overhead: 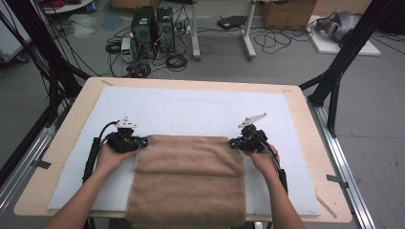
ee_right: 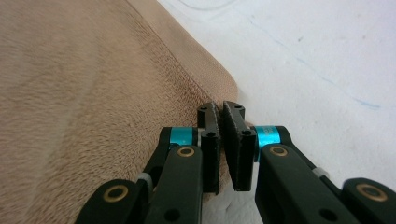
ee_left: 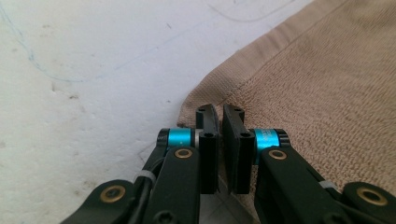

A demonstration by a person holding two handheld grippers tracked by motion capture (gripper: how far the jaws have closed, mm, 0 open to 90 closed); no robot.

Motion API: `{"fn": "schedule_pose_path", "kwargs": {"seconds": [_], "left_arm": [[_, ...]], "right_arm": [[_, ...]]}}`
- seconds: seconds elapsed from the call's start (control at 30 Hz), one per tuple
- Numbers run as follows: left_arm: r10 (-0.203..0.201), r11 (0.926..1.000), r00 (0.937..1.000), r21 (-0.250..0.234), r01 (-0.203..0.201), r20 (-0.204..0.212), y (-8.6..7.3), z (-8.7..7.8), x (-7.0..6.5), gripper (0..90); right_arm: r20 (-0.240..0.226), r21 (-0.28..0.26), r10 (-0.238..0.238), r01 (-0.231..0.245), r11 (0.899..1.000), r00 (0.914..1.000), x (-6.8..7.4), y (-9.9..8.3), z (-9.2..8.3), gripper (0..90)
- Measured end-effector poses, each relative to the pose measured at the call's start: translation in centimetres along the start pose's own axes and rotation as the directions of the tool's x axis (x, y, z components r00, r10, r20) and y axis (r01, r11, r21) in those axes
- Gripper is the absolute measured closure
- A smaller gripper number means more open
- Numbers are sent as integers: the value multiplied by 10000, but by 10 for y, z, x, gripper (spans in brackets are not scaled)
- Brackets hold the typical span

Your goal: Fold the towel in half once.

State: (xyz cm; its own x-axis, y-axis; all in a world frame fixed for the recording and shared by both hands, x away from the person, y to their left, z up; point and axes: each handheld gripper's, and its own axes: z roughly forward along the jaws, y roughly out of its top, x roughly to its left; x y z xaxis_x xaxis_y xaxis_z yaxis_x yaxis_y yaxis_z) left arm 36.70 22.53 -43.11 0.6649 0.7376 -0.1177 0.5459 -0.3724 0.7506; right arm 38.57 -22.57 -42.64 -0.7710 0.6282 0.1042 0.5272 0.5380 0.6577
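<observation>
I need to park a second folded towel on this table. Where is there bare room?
The widest free patch is the white mat beyond the tan towel's far edge, up to the table's far rim. Narrower strips lie outside each forearm. It is crowded at the towel's far corners, where the left tongs and right tongs sit.

Counting one tan towel (overhead: 188, 179) lying folded on one white mat (overhead: 191, 112), covering one wooden tabletop (overhead: 71, 126). Seeing two grippers, left gripper (overhead: 143, 141) and right gripper (overhead: 232, 142), each showing two black jaws. Spotting two computer towers (overhead: 154, 26) and one cardboard box (overhead: 286, 12) sitting on the floor behind.
</observation>
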Motion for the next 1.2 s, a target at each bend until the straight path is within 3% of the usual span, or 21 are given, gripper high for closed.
{"fn": "schedule_pose_path", "kwargs": {"seconds": [0.1,0.23,0.43,0.53,0.57,0.6,0.63,0.7,0.73,0.8,0.83,1.0,1.1,1.2], "left_arm": [[-142,9992,9998,-372,147,155,2,-10,0,852],[-144,9971,9992,-746,172,377,4,-27,-4,852],[643,9885,9931,-1425,-500,980,-1,-68,-26,849],[1115,9834,9837,-1581,-888,1411,-12,-89,-42,849],[1341,9826,9756,-1511,-1082,1736,-17,-94,-47,848],[1510,9800,9639,-1610,-1169,2191,-25,-98,-51,844],[1610,9787,9568,-1643,-1231,2420,-32,-102,-55,830],[1547,9817,9507,-1499,-1174,2689,-41,-105,-56,756],[1489,9819,9531,-1533,-1111,2633,-43,-105,-55,700],[1341,9826,9570,-1599,-947,2573,-44,-105,-50,637],[1215,9823,9628,-1684,-817,2412,-42,-104,-47,621],[1042,9851,9831,-1514,-813,1504,-33,-85,-38,585],[1121,9884,9892,-1138,-1011,948,-29,-68,-34,583],[1187,9904,9917,-776,-1147,498,-27,-51,-30,574]], "right_arm": [[-71,-49,-244,244,9997,9997,4,4,-11,853],[-408,-545,-499,476,9974,9979,12,10,-32,852],[-1057,-1197,-1287,1158,9860,9860,38,3,-74,846],[-1474,-1626,-1739,1496,9753,9737,54,-8,-94,846],[-1690,-1659,-1822,1543,9740,9686,61,-12,-99,846],[-2040,-1785,-2012,1656,9699,9581,67,-17,-102,846],[-2374,-1828,-2128,1716,9681,9478,73,-22,-105,838],[-2958,-1770,-2252,1784,9679,9283,80,-29,-107,758],[-3082,-1807,-2241,1744,9679,9246,81,-31,-107,714],[-2822,-1895,-2216,1722,9667,9334,78,-30,-107,680],[-2722,-1961,-2134,1630,9669,9383,76,-29,-106,665],[-1655,-1476,-1313,1071,9832,9774,53,-29,-85,598],[-1196,-1228,-1076,928,9881,9870,43,-30,-69,556],[-915,-929,-1001,915,9915,9908,37,-30,-55,515]]}}
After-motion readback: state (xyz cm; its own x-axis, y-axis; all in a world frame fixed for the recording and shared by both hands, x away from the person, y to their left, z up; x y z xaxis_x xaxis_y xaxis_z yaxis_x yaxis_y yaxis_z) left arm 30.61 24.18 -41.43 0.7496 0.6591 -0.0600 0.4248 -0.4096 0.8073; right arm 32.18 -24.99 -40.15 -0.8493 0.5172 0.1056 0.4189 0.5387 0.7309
